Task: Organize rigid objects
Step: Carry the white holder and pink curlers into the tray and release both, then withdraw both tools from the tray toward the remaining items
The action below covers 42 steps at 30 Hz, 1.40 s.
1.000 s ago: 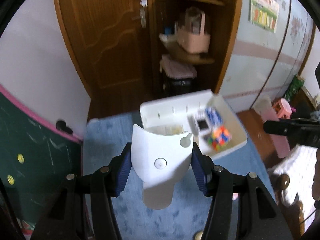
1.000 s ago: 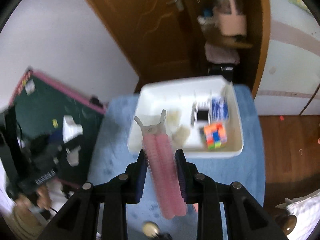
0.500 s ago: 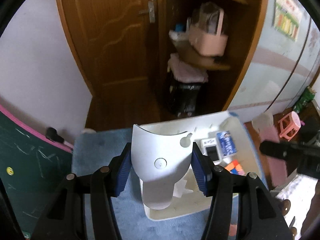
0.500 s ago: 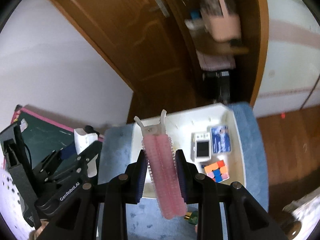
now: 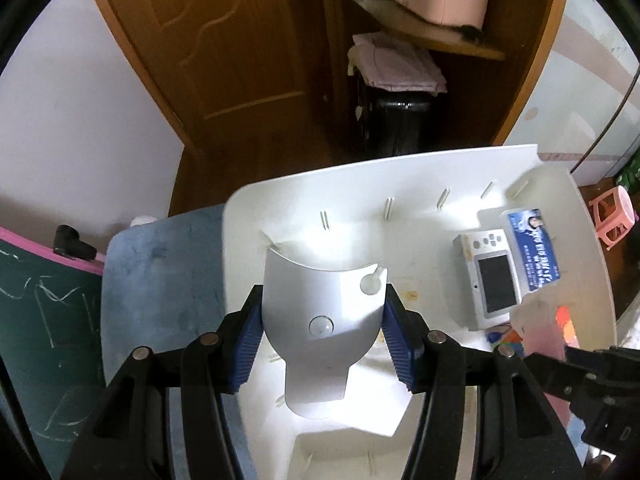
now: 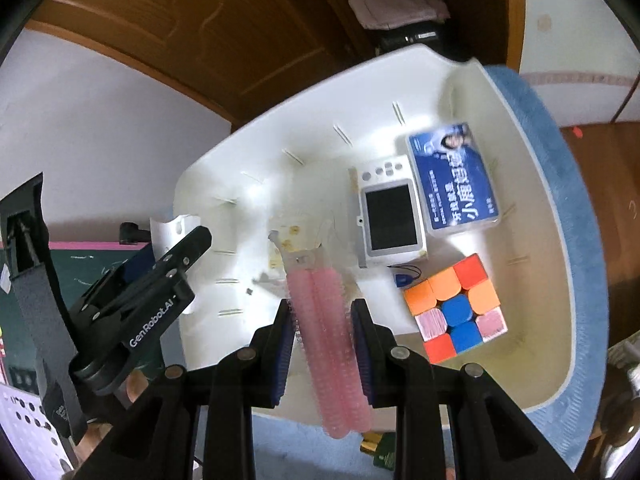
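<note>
White bin [image 5: 568, 184] below: my left gripper [image 5: 322, 338] clamps a white holder [image 5: 320, 320], my right gripper [image 6: 322, 332] pinches a pink hair clip [image 6: 332, 336]. I lower each onto bare floor near the left wall, clear of the cube [image 6: 456, 304].

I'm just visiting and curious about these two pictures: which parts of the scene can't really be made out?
- Left wrist view: the Rubik's cube is mostly hidden behind the blurred pink hair roller clip.
- Left wrist view: the white curved plastic piece covers the white bin floor behind it.
- Right wrist view: the green item below the bin is mostly covered by the right gripper; its type is unclear.
- Right wrist view: the blue box lettering is blurred.
</note>
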{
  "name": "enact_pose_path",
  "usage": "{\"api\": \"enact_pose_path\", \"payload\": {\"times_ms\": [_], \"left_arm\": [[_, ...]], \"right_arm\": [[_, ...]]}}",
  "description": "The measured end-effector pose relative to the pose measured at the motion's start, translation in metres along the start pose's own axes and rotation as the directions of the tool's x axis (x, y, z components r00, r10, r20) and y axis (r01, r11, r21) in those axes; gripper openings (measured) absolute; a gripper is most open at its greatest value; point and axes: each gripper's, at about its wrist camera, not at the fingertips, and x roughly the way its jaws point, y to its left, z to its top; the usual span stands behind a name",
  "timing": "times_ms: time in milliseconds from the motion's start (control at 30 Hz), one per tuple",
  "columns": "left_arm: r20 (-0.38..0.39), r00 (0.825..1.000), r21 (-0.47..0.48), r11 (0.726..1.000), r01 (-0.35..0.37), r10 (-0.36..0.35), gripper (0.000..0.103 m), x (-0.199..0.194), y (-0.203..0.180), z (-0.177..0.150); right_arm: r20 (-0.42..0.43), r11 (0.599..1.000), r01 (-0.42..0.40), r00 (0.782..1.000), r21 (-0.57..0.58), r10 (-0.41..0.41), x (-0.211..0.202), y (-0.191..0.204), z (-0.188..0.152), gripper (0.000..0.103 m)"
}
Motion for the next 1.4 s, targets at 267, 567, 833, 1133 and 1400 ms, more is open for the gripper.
{"api": "enact_pose_path", "payload": {"times_ms": [267,567,833,1133,1400], "left_arm": [[-0.019,0.999,0.004,0.999,-0.040,0.040,0.059,0.025,-0.003,0.008],[-0.008,0.998,-0.006,0.998,-0.055,0.055,0.061,0.032,-0.006,0.009],[0.049,0.998,-0.011,0.999,-0.044,0.044,0.091,0.005,-0.007,0.007],[0.108,0.994,0.016,1.000,0.004,-0.005,0.091,-0.058,-0.003,-0.012],[0.192,0.979,0.061,0.996,0.057,-0.068,0.091,-0.144,0.005,-0.039]], "right_arm": [[-0.013,1.000,0.014,1.000,0.003,-0.014,0.018,-0.004,0.006,0.032],[0.076,0.996,0.035,0.997,-0.079,-0.029,0.006,0.005,-0.001,0.058],[0.154,0.983,0.098,0.985,-0.156,-0.073,-0.017,0.014,-0.020,0.058],[0.261,0.954,0.199,0.955,-0.224,-0.138,-0.048,0.027,-0.051,0.058],[0.331,0.932,0.265,0.927,-0.247,-0.176,-0.088,0.036,-0.091,0.058]]}}
